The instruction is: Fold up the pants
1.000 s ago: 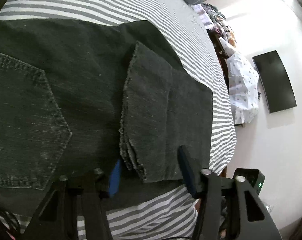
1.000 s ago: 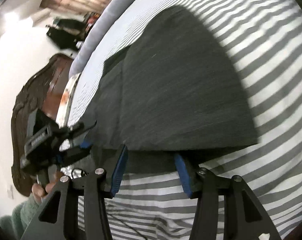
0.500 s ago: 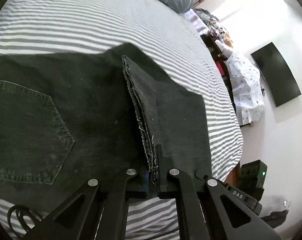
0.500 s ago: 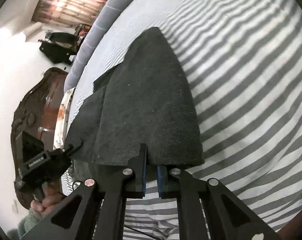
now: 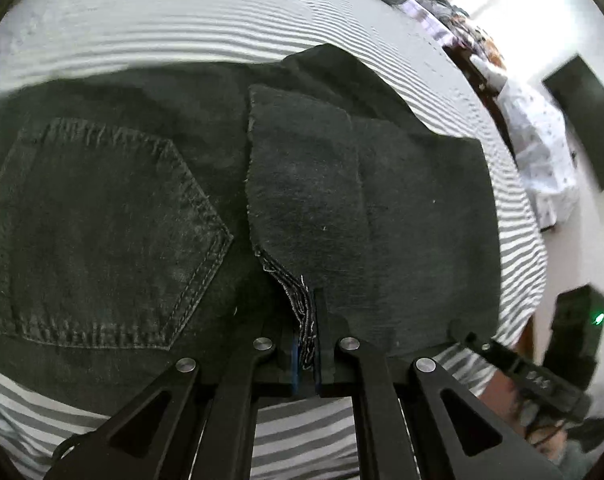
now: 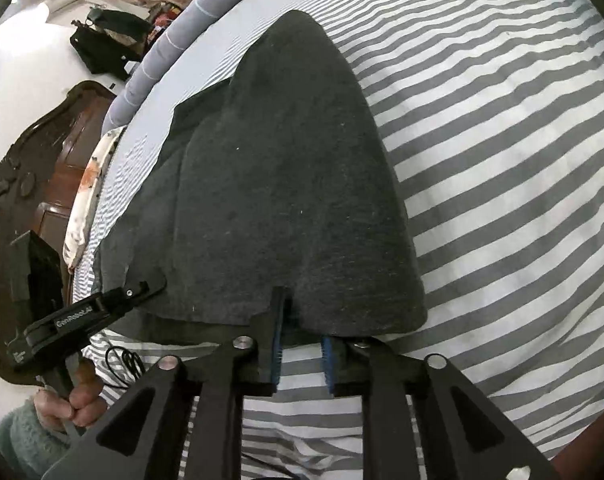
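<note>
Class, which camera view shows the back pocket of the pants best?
The left wrist view: the back pocket lies fully in sight, stitching clear. The right wrist view shows only plain folded legs of the pants, no pocket.

Open striped bed (image 6: 502, 160) fills the right of the right wrist frame; black pants (image 6: 294, 184) cover the centre, a grey pillow (image 6: 182, 28) and dark headboard (image 6: 26, 176) crowd the left.

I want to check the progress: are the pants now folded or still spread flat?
Folded, at least once: the pants have the leg ends laid back beside the back pocket, their hems stacked in layers.
</note>
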